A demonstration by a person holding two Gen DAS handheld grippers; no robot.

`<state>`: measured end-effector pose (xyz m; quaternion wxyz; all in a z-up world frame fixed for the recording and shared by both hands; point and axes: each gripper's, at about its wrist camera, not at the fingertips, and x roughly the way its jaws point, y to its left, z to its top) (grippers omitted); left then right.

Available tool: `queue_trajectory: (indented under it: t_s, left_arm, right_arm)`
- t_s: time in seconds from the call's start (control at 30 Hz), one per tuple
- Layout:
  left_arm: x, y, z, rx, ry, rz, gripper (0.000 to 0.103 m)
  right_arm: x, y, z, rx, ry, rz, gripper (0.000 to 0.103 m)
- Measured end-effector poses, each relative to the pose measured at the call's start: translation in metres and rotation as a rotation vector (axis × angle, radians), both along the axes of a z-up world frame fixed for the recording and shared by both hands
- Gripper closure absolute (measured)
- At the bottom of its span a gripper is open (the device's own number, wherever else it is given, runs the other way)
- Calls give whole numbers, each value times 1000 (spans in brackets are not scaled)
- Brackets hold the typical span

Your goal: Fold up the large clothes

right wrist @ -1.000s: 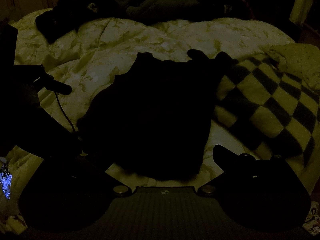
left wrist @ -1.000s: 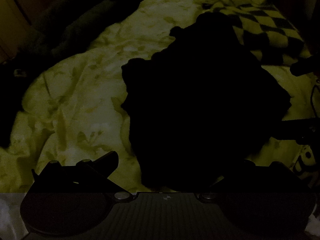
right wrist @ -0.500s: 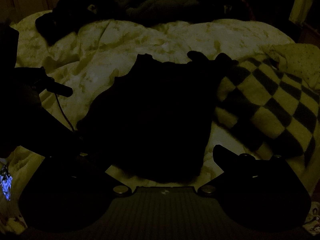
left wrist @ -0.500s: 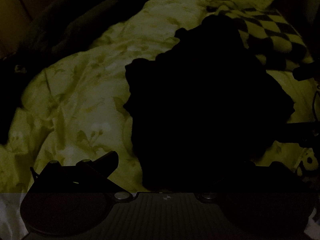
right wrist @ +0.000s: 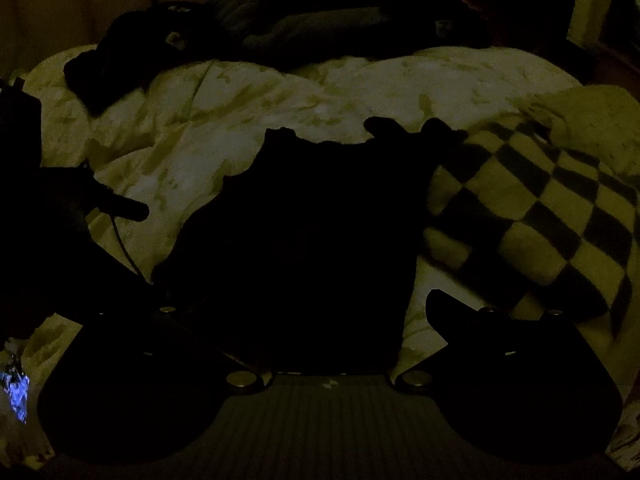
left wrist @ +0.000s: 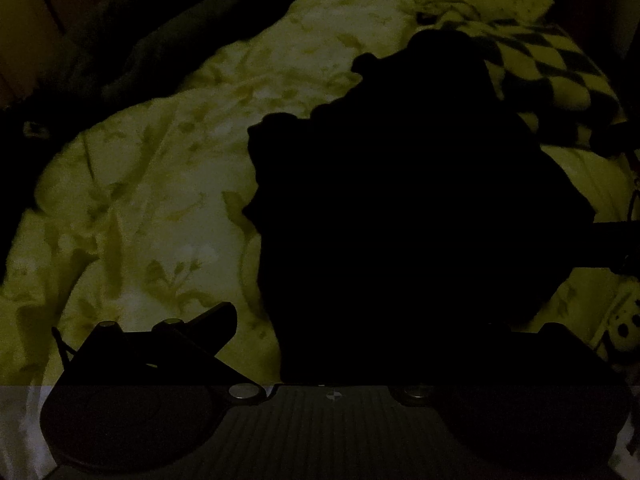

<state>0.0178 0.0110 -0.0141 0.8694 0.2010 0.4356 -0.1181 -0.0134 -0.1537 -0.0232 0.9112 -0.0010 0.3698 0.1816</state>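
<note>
Dark garment (right wrist: 304, 248): flat on bed quilt (left wrist: 152, 184), touching checkered blanket (right wrist: 532, 216);
Left claw (left wrist: 344, 332): apart, one finger hidden;
Right claw (right wrist: 316, 312): apart, empty;
Risk: poor light; black cloth edge easily missed, quilt pinched instead.

The setting was a dimly lit bedroom in a home. A bed carried a pale, leaf-printed duvet (right wrist: 320, 92) (rumpled across most of both views), a checkered blanket (right wrist: 540, 208) at one side, and dark garments heaped near the headboard end (right wrist: 320, 20). Wood-toned panels (left wrist: 24, 20) stood behind the bed.
</note>
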Motion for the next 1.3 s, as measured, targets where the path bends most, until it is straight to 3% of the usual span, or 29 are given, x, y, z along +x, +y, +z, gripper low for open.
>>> queue_trajectory:
  t_s: [0.13,0.27,0.47,0.6,0.67,0.77,0.83,0.87,0.9,0.93,1.07,1.17,1.3]
  left_arm:
    - [3,1,0,-12,-7,2,0]
    - [8,12,9,-41,-71,27,0]
    - [27,55,28,-165,-158,186,0]
    - [39,91,30,-293,-123,303,0]
    - [38,96,26,-283,-109,335,0]
    - [39,101,14,-269,-62,366,0]
    - [38,102,8,-250,-46,374,0]
    - [41,101,5,-250,-33,378,0]
    - [42,101,4,-249,-27,381,0]
    - [43,100,3,-251,-22,381,0]
    - [48,92,6,-273,-17,371,0]
    - [52,86,10,-290,-18,347,0]
    - [54,74,13,-302,-21,290,0]
  right_arm:
    - [3,-3,-1,12,-2,-17,0]
    - [4,-6,3,55,-44,-31,0]
    - [16,-5,6,142,-124,3,0]
    - [34,26,-12,93,-133,88,1]
    - [42,49,-30,24,-128,149,3]
    - [51,80,-62,-108,-129,203,18]
    - [53,86,-70,-146,-165,186,36]
    - [54,87,-68,-154,-173,175,59]
    - [52,85,-62,-145,-192,158,87]
    - [48,79,-53,-113,-230,145,101]
    - [19,37,11,-3,-487,13,100]
    - [4,-10,63,171,-582,-88,100]
    - [-18,-72,105,364,-673,-211,100]
